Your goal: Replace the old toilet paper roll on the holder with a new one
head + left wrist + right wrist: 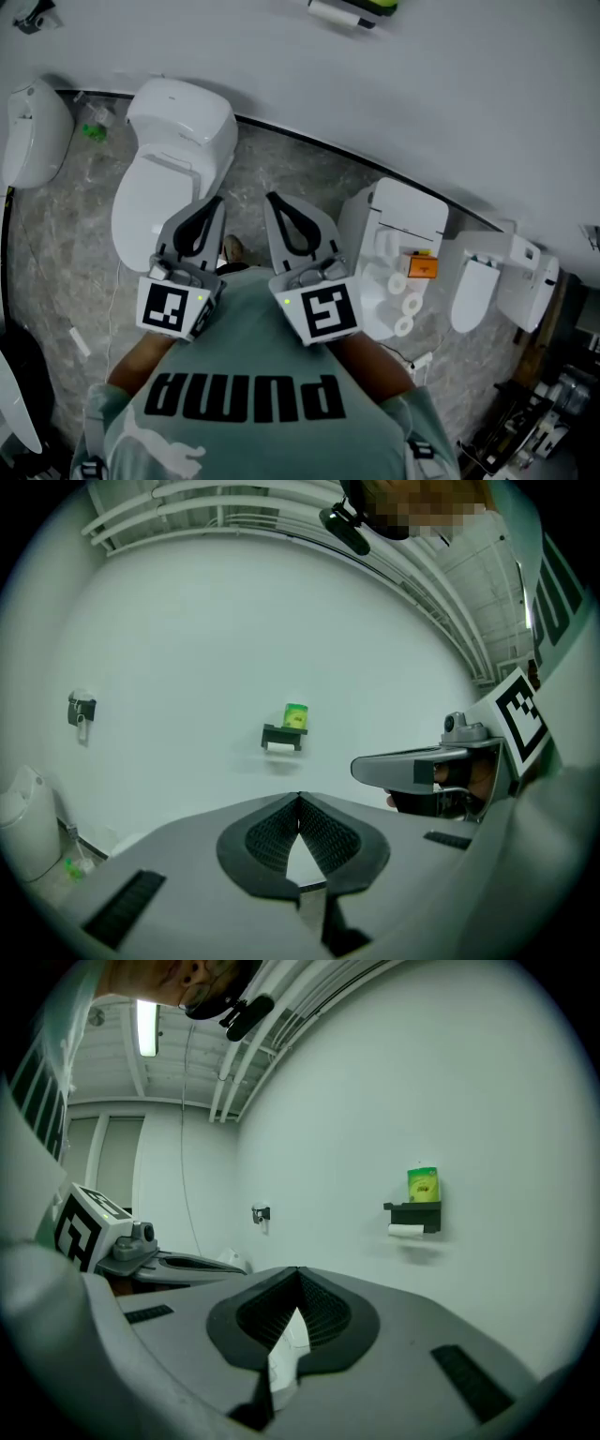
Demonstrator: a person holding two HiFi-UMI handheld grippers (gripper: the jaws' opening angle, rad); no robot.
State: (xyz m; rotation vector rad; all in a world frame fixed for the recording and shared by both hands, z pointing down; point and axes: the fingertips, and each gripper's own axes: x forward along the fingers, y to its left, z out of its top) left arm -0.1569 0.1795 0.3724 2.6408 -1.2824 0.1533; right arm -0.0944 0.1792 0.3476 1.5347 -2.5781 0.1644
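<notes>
Basically nothing was engaged yet. Left gripper (pixel 214 204) and right gripper (pixel 275 202) sat close against the person's chest, side by side, pointing out over the toilet (pixel 169 178). It looked like a neutral carry pose, not a reach. Fingers on both were pinched together at the tips with nothing between them; the white showing through the right pair's gap seemed to be background. Holder (pixel 413 1208) was on the far wall, well apart from both grippers. The old roll (pixel 406 1230) hung under it and a green canister (pixel 423 1185) stood on its top shelf. Three spare rolls (pixel 405 302) lay on a white unit (pixel 412 220) at the person's right, probably staged there for easy reach. Judgement: old roll not off yet; the next move would need the fingers opened before closing in on the holder.
</notes>
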